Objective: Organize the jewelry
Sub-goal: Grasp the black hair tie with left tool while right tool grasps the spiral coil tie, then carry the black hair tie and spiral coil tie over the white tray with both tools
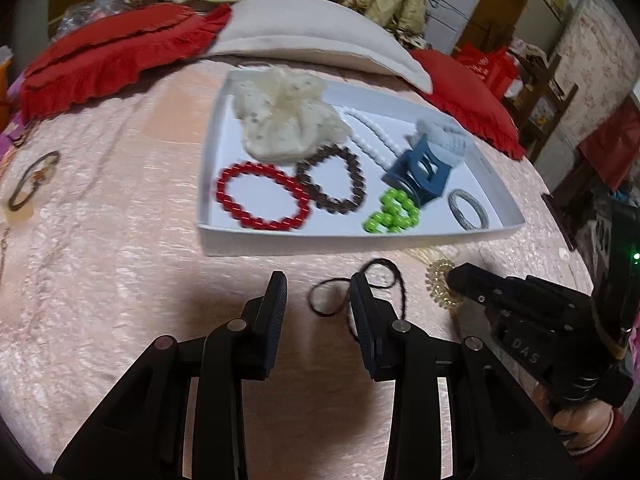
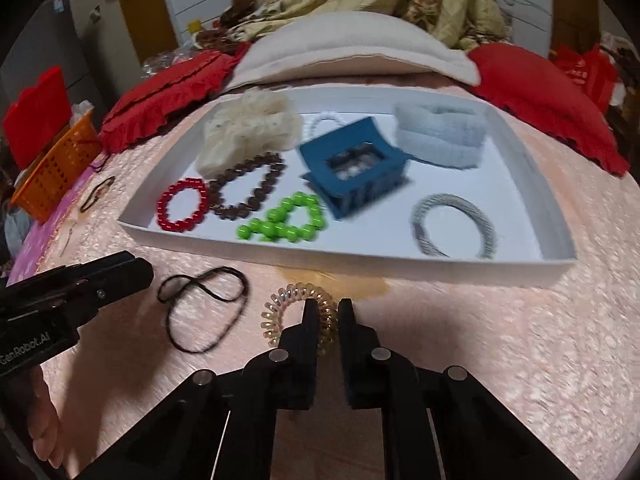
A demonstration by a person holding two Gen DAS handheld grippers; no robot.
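A white tray (image 1: 320,242) (image 2: 340,266) on the pink bedspread holds a cream scrunchie (image 1: 286,120), red (image 1: 260,196), brown (image 1: 334,180) and green (image 2: 282,218) bead bracelets, a blue claw clip (image 2: 354,168), a grey scrunchie (image 2: 442,136) and a grey ring band (image 2: 454,226). In front of the tray lie a thin black hair tie (image 2: 202,308) (image 1: 360,288) and a clear gold spiral hair tie (image 2: 298,314) (image 1: 440,284). My left gripper (image 1: 318,292) is open beside the black tie. My right gripper (image 2: 328,312) is shut on the spiral hair tie's near edge.
Red frilled pillows (image 2: 548,100) and a white pillow (image 2: 352,52) lie behind the tray. An orange basket (image 2: 56,172) stands at the left. Another bracelet (image 1: 34,180) lies on the bedspread far left. Furniture stands at the right (image 1: 556,92).
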